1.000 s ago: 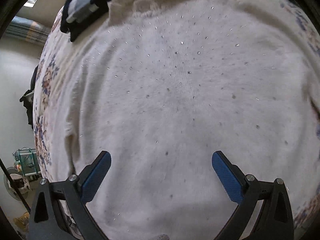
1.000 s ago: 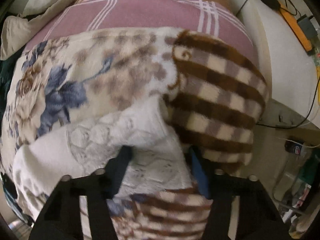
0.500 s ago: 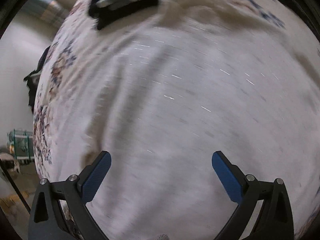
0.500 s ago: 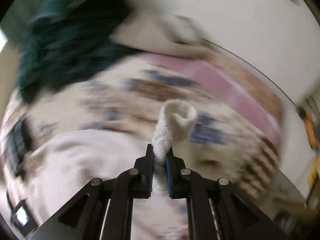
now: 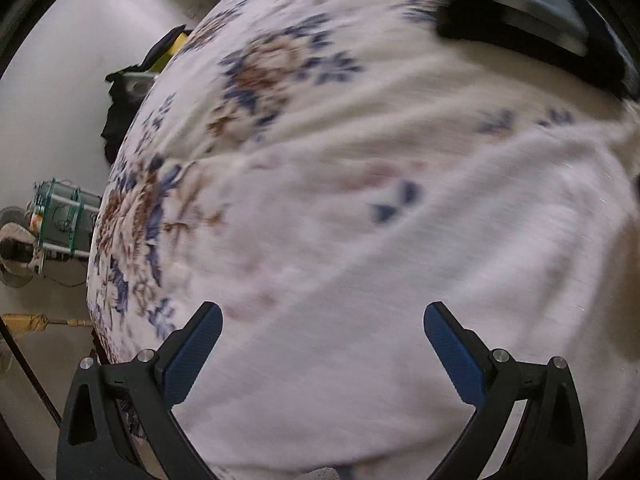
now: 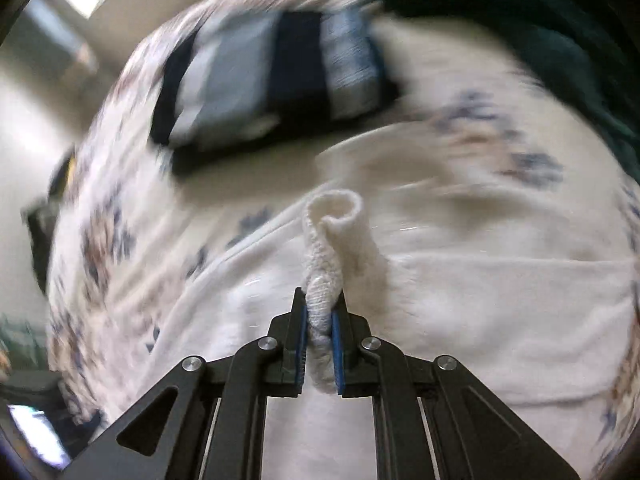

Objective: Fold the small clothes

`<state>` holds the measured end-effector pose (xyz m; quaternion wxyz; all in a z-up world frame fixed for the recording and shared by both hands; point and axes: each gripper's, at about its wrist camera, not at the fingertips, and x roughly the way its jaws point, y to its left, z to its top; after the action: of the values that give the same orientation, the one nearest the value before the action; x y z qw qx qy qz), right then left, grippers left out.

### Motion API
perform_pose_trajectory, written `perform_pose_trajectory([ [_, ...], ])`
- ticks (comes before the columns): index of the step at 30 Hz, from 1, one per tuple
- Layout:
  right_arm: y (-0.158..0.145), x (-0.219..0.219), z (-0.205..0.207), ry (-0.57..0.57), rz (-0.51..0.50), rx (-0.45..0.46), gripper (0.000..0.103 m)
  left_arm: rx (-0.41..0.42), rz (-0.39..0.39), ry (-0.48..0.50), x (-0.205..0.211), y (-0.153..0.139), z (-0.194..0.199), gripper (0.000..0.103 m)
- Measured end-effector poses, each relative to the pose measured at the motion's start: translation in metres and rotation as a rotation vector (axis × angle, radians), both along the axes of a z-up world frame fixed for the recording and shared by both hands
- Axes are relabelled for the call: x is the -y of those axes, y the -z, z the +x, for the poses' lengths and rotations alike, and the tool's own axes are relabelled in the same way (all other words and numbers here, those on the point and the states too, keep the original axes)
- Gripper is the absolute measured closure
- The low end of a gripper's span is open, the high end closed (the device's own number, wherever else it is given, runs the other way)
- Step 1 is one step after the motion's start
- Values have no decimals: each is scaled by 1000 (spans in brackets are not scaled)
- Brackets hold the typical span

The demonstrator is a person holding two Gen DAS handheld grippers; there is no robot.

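Observation:
A cream knit sweater (image 6: 500,312) lies spread on a floral bedspread (image 6: 100,240). My right gripper (image 6: 320,300) is shut on a ribbed edge of the sweater (image 6: 332,220), which stands up curled between the blue pads. In the left wrist view the same sweater (image 5: 460,280) fills the lower right, blurred by motion. My left gripper (image 5: 322,318) hangs above it, open wide, with nothing between its fingers (image 5: 196,344).
A folded dark blue and grey striped garment (image 6: 272,80) lies at the far side of the bed, also seen as a dark pile (image 5: 532,12). A dark green cloth (image 6: 540,20) sits at the upper right. The bed's left edge (image 5: 108,240) drops to the floor with clutter (image 5: 52,220).
My right gripper closed on the sweater's edge and swung it across the bed. My left gripper slid left over the sweater toward the bed's edge, still open.

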<state>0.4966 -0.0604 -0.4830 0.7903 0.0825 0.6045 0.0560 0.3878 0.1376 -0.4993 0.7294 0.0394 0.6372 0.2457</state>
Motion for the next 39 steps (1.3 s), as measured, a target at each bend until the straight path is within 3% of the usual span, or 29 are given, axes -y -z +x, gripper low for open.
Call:
perform_pose_trajectory([
  [5, 43, -90, -6, -127, -94, -44, 92, 15, -7, -26, -37, 2, 0, 0],
  [10, 65, -114, -10, -169, -146, -93, 89, 20, -62, -56, -59, 2, -5, 0],
  [11, 61, -105, -11, -171, -95, -105, 78, 24, -74, -61, -63, 0, -7, 0],
  [12, 56, -94, -13, -160, -31, -120, 51, 30, -101, -72, -66, -3, -15, 0],
  [14, 42, -62, -22, -93, 59, -136, 17, 39, -146, -94, -70, -9, -31, 0],
  [17, 19, -12, -42, 19, 27, -122, 12, 31, -230, -166, -80, -13, -67, 0],
  [21, 8, 43, -66, 138, -148, -124, 12, -9, -390, -352, -101, -5, -130, 0],
  [25, 5, 90, -82, 190, -228, -156, 12, 33, -668, -710, -129, 18, -227, 0],
  [27, 13, 110, -92, 217, -224, -221, 12, 74, -750, -850, -134, 33, -263, 0],
  [29, 26, 105, -95, 223, -196, -269, 12, 112, -826, -987, -139, 50, -293, 9],
  [31, 30, 106, -102, 219, -185, -290, 12, 185, -853, -1125, -148, 64, -317, 13],
  [34, 28, 106, -111, 187, -198, -291, 12, 336, -858, -1325, -167, 73, -344, 22],
  [36, 26, 104, -114, 164, -215, -283, 12, 413, -830, -1399, -179, 71, -353, 26],
  [37, 24, 104, -113, 157, -223, -281, 12, 435, -784, -1431, -188, 68, -354, 49],
  [38, 23, 104, -114, 147, -242, -276, 12, 429, -756, -1433, -192, 67, -353, 80],
  [39, 22, 104, -117, 142, -263, -276, 12, 421, -718, -1426, -197, 64, -350, 88],
])
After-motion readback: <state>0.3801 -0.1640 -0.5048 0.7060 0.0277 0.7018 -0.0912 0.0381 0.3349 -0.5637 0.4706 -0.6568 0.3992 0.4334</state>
